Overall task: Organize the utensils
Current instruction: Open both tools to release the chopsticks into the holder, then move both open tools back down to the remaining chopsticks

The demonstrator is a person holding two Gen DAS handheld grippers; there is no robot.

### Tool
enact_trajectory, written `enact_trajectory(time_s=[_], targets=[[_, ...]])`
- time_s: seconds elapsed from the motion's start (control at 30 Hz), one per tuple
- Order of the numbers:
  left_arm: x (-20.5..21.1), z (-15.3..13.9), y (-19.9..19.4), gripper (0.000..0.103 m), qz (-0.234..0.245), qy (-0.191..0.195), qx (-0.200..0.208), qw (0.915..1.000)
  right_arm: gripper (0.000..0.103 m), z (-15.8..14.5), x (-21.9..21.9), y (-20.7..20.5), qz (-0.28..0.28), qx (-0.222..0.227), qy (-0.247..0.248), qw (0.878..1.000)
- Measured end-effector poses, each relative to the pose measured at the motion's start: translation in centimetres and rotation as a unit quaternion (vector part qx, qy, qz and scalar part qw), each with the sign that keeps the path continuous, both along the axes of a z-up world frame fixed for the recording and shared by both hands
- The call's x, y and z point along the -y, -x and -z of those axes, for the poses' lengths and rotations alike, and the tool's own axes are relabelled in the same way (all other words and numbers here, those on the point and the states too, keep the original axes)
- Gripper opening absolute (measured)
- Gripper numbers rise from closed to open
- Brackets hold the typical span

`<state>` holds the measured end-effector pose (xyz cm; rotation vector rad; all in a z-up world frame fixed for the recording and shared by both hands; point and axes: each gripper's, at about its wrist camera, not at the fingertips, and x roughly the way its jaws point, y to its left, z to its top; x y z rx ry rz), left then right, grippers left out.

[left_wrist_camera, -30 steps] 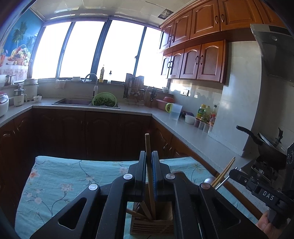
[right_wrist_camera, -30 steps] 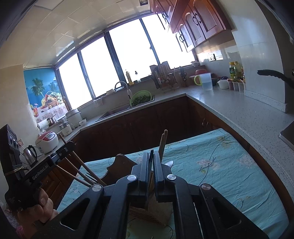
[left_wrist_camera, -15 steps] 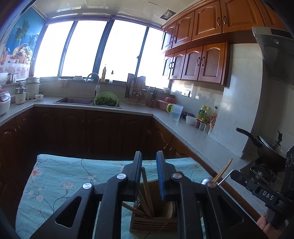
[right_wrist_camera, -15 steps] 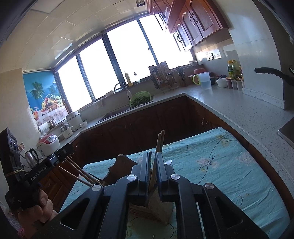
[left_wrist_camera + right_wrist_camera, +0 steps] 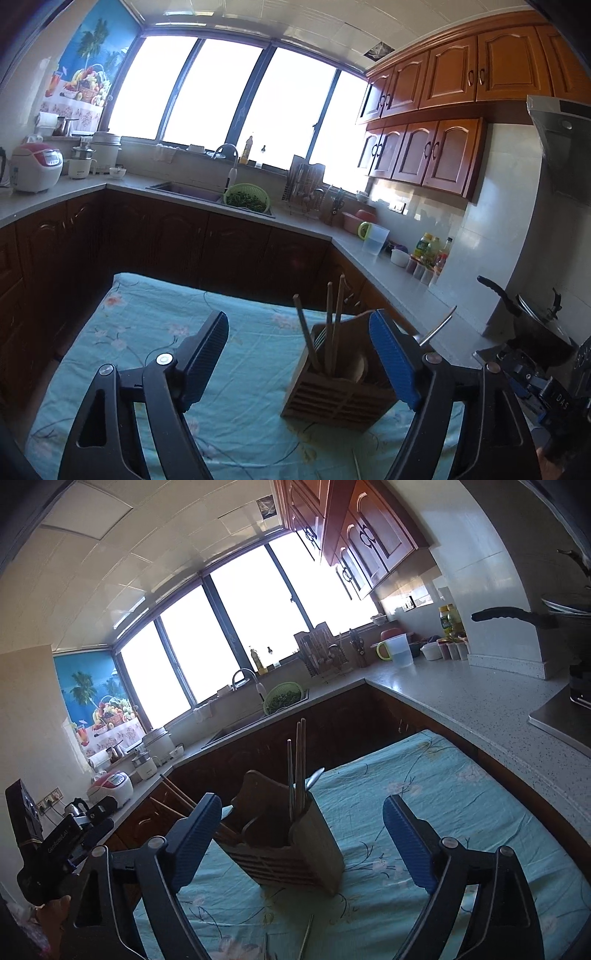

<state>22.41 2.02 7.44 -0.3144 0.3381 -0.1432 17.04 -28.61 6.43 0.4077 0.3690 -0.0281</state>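
Note:
A slatted wooden utensil holder (image 5: 340, 395) (image 5: 295, 845) stands on a turquoise floral tablecloth (image 5: 147, 332) (image 5: 443, 794). Several wooden chopsticks (image 5: 332, 325) (image 5: 299, 760) stand in it, and a silver spoon tip (image 5: 314, 775) pokes out beside them. My left gripper (image 5: 299, 354) is drawn back from the holder. Its jaws are opening wide and nothing is pressed between the blue pads. My right gripper (image 5: 301, 842) is the same: jaws opening, pads clear of the holder. A loose stick (image 5: 306, 934) lies on the cloth in front. The left gripper's body (image 5: 66, 845) shows at that view's left edge.
An L-shaped counter runs behind and to the right of the table. On it are a green colander (image 5: 246, 194) by the sink, a clear jug (image 5: 375, 238), bottles, a rice cooker (image 5: 35, 166) and a black pot (image 5: 535, 321) on the stove.
Both grippers were shut on chopsticks over the holder. Both have opened wide and pulled back. The chopsticks now stand in the holder.

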Motion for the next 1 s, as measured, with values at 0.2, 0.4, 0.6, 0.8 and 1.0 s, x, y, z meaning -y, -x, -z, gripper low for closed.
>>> enact_trajectory(time_s=[0.2,0.4,0.6,0.8,1.0], targets=[[-0.3,2.9,3.5,0.079,-0.006,0.007,-0.059,0.9982,0.092,2.6,-0.1,2.8,0.003,-0.035,-0.018,0.999],[-0.7,4.8,6.3,0.079,-0.007,0.014,-0.106,0.9943,0.093,4.6,-0.9,5.1,-0.006,-0.07,-0.016,0.997],[-1.0,5.3,7.7,0.079,-0.005,0.011,-0.14,0.9901,0.093,6.4,-1.6,7.4,-0.005,-0.091,-0.017,0.996],[-0.9,6.7,8.6,0.079,0.001,0.011,-0.171,0.9852,0.093,8.2,-2.0,8.6,-0.011,-0.115,-0.022,0.993],[0.8,7.6,9.1,0.079,0.024,-0.004,-0.201,0.9794,0.093,9.2,-2.6,9.9,-0.016,-0.129,-0.011,0.991]])
